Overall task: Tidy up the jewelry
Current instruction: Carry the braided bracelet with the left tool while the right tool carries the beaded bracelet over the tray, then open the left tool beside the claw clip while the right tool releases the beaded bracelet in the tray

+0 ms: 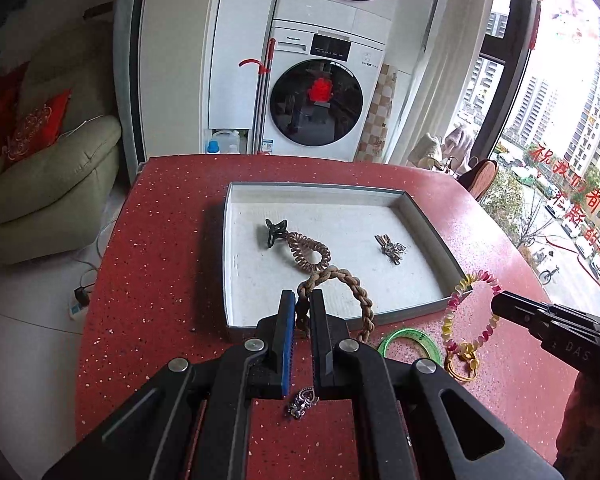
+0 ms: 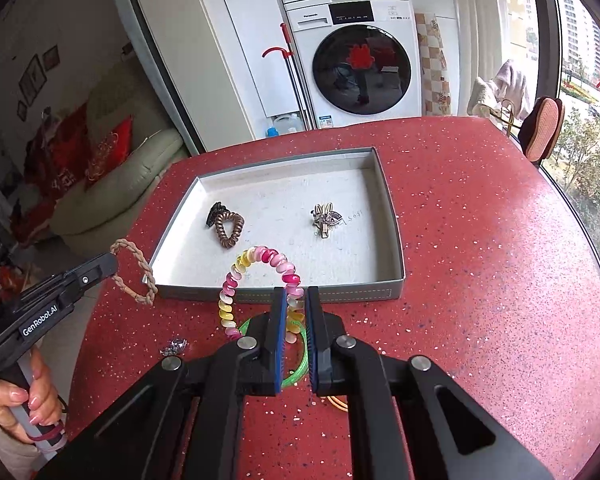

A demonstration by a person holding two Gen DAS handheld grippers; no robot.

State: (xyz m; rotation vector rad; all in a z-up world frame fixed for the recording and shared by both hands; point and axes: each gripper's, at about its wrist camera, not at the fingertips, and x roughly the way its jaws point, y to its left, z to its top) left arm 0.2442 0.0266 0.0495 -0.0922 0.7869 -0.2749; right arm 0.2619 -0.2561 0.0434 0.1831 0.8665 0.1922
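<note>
So both grippers have a hair tie each right now. The left gripper (image 1: 303, 304) is clamped on a tan braided loop (image 1: 342, 292), which hangs lifted at the near-left corner of the grey tray (image 2: 396, 236), partly over its front rim. The right gripper (image 2: 297, 300) is pinched shut on a pink-and-yellow spiral hair tie (image 2: 256, 276), held up in the air just in front of the tray's near wall, the coil arching up over that edge. Inside the tray, on the white lining, there's a brown spiral hair tie (image 2: 228, 230) with a small black claw clip (image 2: 215, 212) touching it toward the tray's left side, and a little silver hair clip (image 2: 324, 218) sitting apart from those, closer to the tray's right side. Still out on the red speckled worktop (image 2: 480, 280), in front of the tray: a green translucent bangle (image 1: 410, 342) lying flat, a thin yellow-orange elastic (image 1: 464, 364) just beside the bangle on the side away from the tray's left corner, and a small silver charm thing (image 1: 302, 400) a bit further from the tray, right under the left gripper's fingers. Can't make out what that charm actually is. Beyond the tray's far side there's a white washing machine (image 2: 360, 64), and off past the tray's left there's a pale sofa (image 1: 48, 168) with red cushions.
</note>
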